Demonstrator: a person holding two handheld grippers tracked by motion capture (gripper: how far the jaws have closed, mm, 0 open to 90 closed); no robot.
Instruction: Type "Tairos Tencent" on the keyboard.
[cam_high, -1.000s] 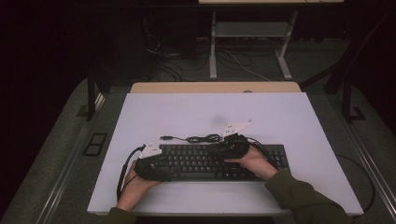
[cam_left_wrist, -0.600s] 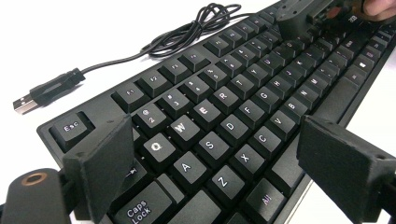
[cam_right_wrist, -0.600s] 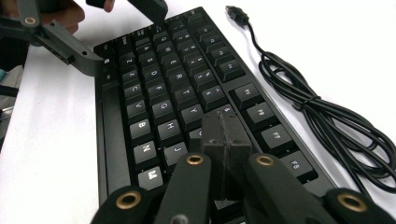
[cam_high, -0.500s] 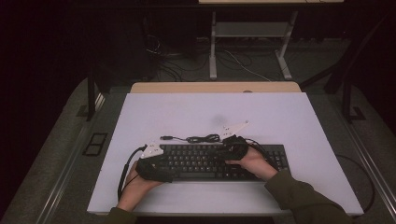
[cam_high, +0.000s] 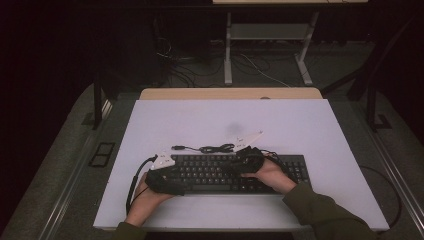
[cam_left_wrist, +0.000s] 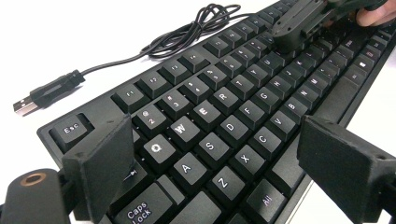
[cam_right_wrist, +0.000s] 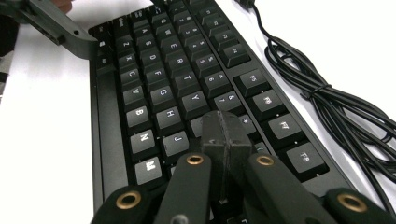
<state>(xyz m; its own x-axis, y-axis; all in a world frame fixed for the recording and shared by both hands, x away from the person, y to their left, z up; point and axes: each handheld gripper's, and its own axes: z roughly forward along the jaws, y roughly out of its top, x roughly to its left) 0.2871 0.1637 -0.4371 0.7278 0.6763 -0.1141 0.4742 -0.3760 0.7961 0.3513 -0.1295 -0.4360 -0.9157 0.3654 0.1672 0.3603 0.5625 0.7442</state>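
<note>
Keyboard: lower centre of desk; left claw spread wide over its left end, right claw closed empty mid-keys; bare desk above.

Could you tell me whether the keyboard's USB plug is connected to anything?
No, the USB plug lies loose on the white table beside the keyboard.

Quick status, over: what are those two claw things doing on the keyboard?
Left gripper open astride the keyboard's left end. Right gripper shut, tips together over the middle keys. Coiled USB cable lies behind, clear of both.
</note>
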